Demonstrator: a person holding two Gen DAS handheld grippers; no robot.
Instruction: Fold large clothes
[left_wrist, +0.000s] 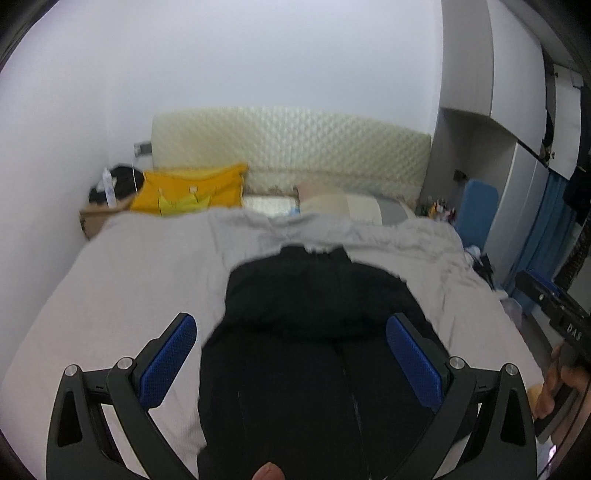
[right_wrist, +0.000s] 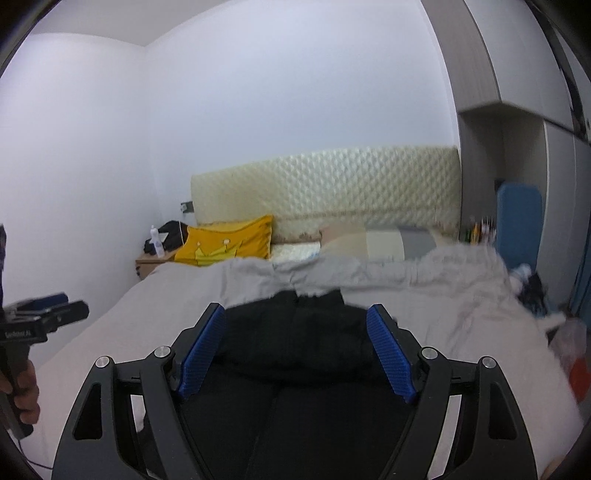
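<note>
While the dark cloth lies flat, this is how the scene reads.

Garment: a black garment (left_wrist: 317, 295) lies in the middle of the bed, spread lengthwise toward the headboard; its far part seems already turned over on itself, with a rounded fold edge.
Progress: I judge that one fold is made; the near part is long and flat, so more folds remain.
Material: soft, matte, dark fabric with faint seams down the length; a small pale patch at the far edge.
Left gripper (left_wrist: 291, 354): tongs stand wide, nothing between the blue ribbed pads, above the cloth.
Right gripper (right_wrist: 295, 350): tongs also wide and empty, above the same cloth.
Bed cover (left_wrist: 122, 280): grey, smooth near, wrinkled at the far edge.
Yellow pillow (left_wrist: 192, 192): plump, with a crown drawing, at the head.
Headboard (left_wrist: 295, 144): cream, quilted in diamond pattern.
Wall (left_wrist: 221, 55): plain white.
</note>
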